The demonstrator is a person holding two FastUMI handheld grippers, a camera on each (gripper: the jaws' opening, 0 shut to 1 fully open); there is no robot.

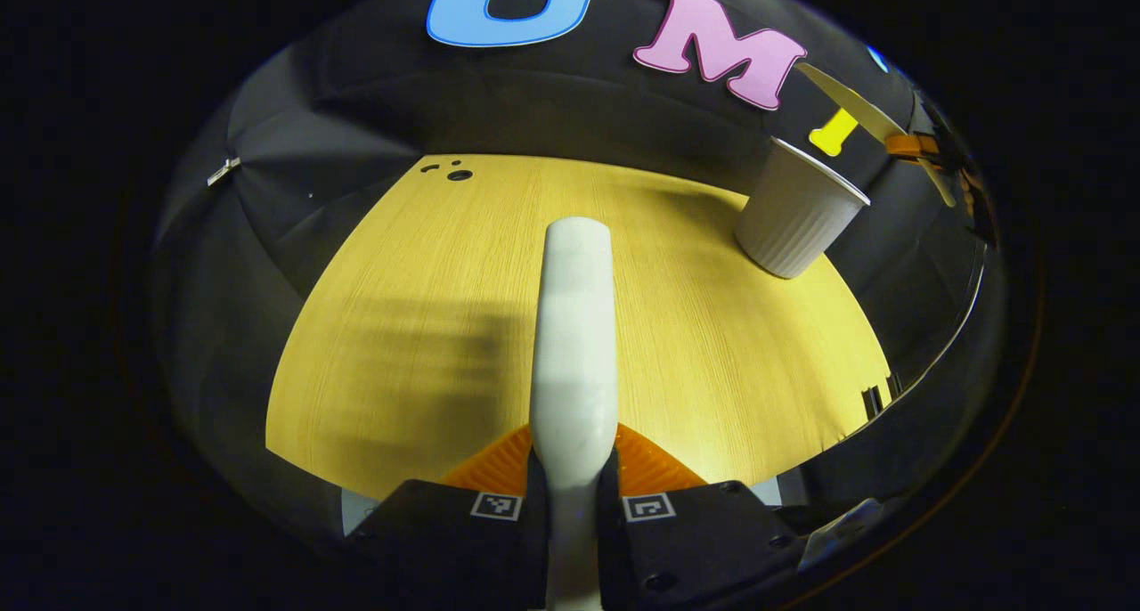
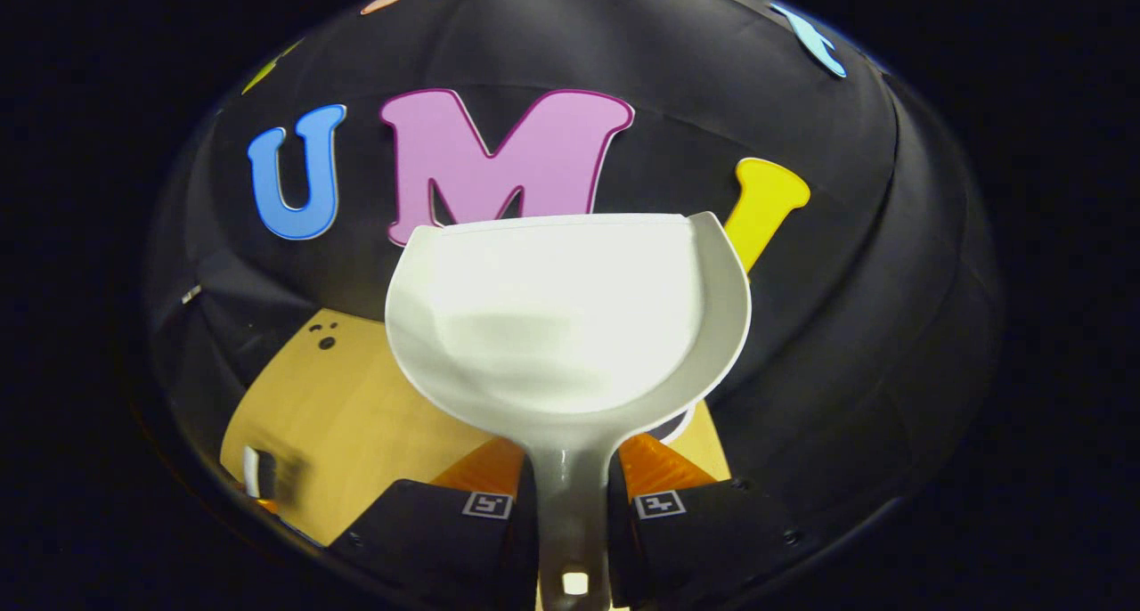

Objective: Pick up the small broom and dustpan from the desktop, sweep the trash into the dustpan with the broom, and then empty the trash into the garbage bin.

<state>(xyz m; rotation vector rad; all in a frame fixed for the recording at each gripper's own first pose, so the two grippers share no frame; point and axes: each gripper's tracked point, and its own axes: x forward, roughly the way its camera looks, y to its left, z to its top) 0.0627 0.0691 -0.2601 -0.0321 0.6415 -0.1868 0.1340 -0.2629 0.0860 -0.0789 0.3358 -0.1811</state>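
Here, left hand-held gripper clamped on broom handle, right hand-held gripper on dustpan handle.

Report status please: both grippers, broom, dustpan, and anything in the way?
Left gripper shut on broom handle. Right gripper shut on dustpan, held up above desktop. Garbage bin ahead on the desk, path open.

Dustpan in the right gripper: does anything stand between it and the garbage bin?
Nothing visible does. In the left gripper view the dustpan hangs just above and beside the open garbage bin, with no object in the gap. The broom handle, held in the left gripper, is apart from both.
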